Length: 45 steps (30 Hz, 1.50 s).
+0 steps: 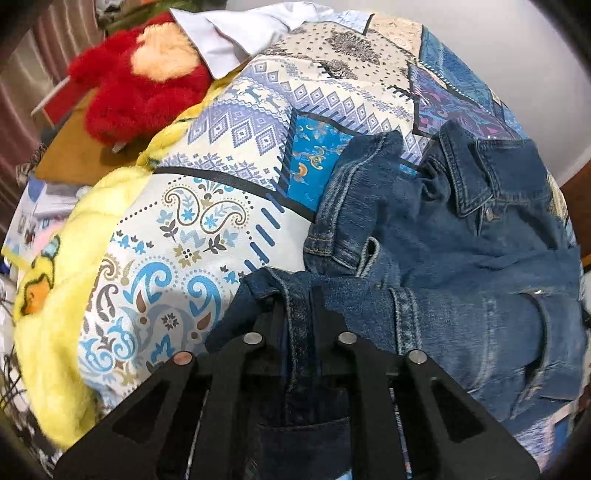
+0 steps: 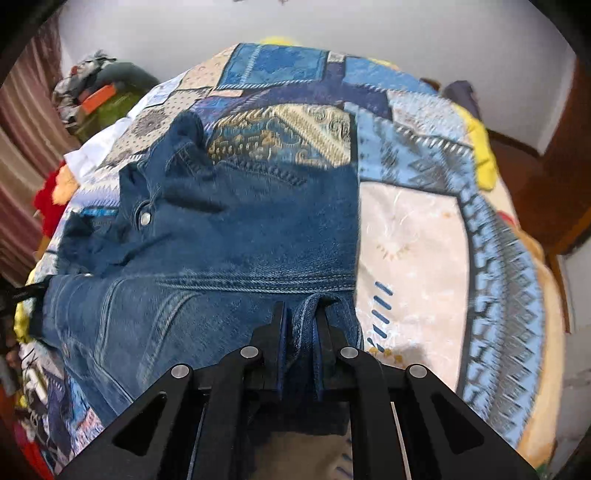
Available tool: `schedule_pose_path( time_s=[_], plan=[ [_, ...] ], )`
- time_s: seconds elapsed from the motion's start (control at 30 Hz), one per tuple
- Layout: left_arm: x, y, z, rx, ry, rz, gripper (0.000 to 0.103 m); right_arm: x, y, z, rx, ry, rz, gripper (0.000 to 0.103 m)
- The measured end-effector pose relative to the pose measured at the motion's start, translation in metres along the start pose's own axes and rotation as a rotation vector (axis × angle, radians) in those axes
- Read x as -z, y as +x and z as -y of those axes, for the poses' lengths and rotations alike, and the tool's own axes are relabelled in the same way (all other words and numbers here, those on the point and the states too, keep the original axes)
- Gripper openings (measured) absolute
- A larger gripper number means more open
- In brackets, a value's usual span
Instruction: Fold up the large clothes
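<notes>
A blue denim jacket (image 1: 461, 258) lies on a patterned bedspread (image 1: 229, 155). In the left wrist view its collar and a button face up at the right, and a cuffed sleeve lies folded across the body. My left gripper (image 1: 298, 295) is shut on the jacket's near hem edge. In the right wrist view the jacket (image 2: 240, 229) covers the left half of the bedspread (image 2: 406, 229), with a snap button at the left. My right gripper (image 2: 301, 308) is shut on a bunched fold of the jacket's near edge.
A red plush toy (image 1: 140, 81) and a white cloth (image 1: 236, 33) lie at the far left of the bed. A yellow blanket (image 1: 55, 295) runs along the left edge. A pile of clothes (image 2: 99, 88) sits by the curtain. A wooden bed frame (image 2: 554, 192) stands at the right.
</notes>
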State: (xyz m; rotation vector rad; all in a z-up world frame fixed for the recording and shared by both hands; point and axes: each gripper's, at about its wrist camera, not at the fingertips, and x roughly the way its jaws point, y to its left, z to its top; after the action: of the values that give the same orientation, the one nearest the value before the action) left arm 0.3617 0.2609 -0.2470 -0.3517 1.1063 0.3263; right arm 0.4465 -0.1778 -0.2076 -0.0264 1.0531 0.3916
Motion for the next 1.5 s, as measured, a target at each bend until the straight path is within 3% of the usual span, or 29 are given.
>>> schedule_pose_path(
  time_s=[0.17,0.37,0.4,0.47,0.5,0.53,0.6,0.67,0.73,0.83,0.9,1.03,1.1,1.23,1.4,1.5],
  plan=[
    [0.003,0.002,0.021,-0.112,0.138,0.032,0.014,0.008,-0.013,0.002,-0.012,-0.083,-0.054,0.009],
    [0.003,0.006,0.024,-0.168,0.19,0.039,0.014,0.035,-0.036,-0.005,0.037,-0.144,-0.071,0.009],
    [0.004,0.006,0.025,-0.178,0.193,0.038,0.014,0.038,-0.038,-0.005,0.091,-0.157,-0.071,0.011],
    [0.005,0.007,0.029,-0.199,0.206,0.037,0.014,0.049,-0.035,0.0,0.449,-0.24,-0.085,0.011],
    [0.005,0.007,0.029,-0.205,0.206,0.036,0.014,0.056,-0.031,0.014,0.539,-0.249,-0.113,0.011],
    [0.004,0.008,0.03,-0.205,0.2,0.035,0.014,0.06,-0.03,0.027,0.516,-0.211,-0.156,0.011],
    [0.003,0.004,0.029,-0.183,0.192,0.022,0.014,0.068,-0.037,0.062,0.382,-0.042,-0.228,0.011],
    [0.003,-0.006,0.025,-0.146,0.185,0.005,0.014,0.072,-0.057,0.075,0.326,0.037,-0.189,0.011],
    [0.004,-0.019,0.019,-0.1,0.166,-0.003,0.023,0.072,-0.076,0.072,0.281,0.054,-0.143,0.011],
    [0.01,-0.051,0.007,0.032,0.116,0.001,0.05,0.066,-0.098,0.051,0.16,0.066,-0.088,0.011],
    [0.016,-0.07,0.003,0.037,0.101,0.049,0.075,0.062,-0.103,0.034,0.09,0.068,-0.072,0.011],
    [0.035,-0.089,-0.009,0.042,0.128,0.076,0.079,0.061,-0.084,-0.01,-0.049,0.052,-0.113,0.011],
    [0.045,-0.083,-0.017,0.045,0.129,0.042,0.079,0.063,-0.061,-0.032,-0.044,0.028,-0.167,0.011],
    [0.065,-0.058,-0.031,0.049,0.1,-0.044,0.079,0.076,-0.025,-0.05,0.146,-0.072,-0.213,0.011],
    [0.082,-0.04,-0.032,0.073,0.103,-0.095,0.079,0.075,-0.035,-0.036,0.097,-0.057,-0.258,0.011],
    [0.083,-0.045,-0.028,0.096,0.107,-0.074,0.079,0.068,-0.068,-0.029,0.002,-0.014,-0.199,0.011]
  ],
)
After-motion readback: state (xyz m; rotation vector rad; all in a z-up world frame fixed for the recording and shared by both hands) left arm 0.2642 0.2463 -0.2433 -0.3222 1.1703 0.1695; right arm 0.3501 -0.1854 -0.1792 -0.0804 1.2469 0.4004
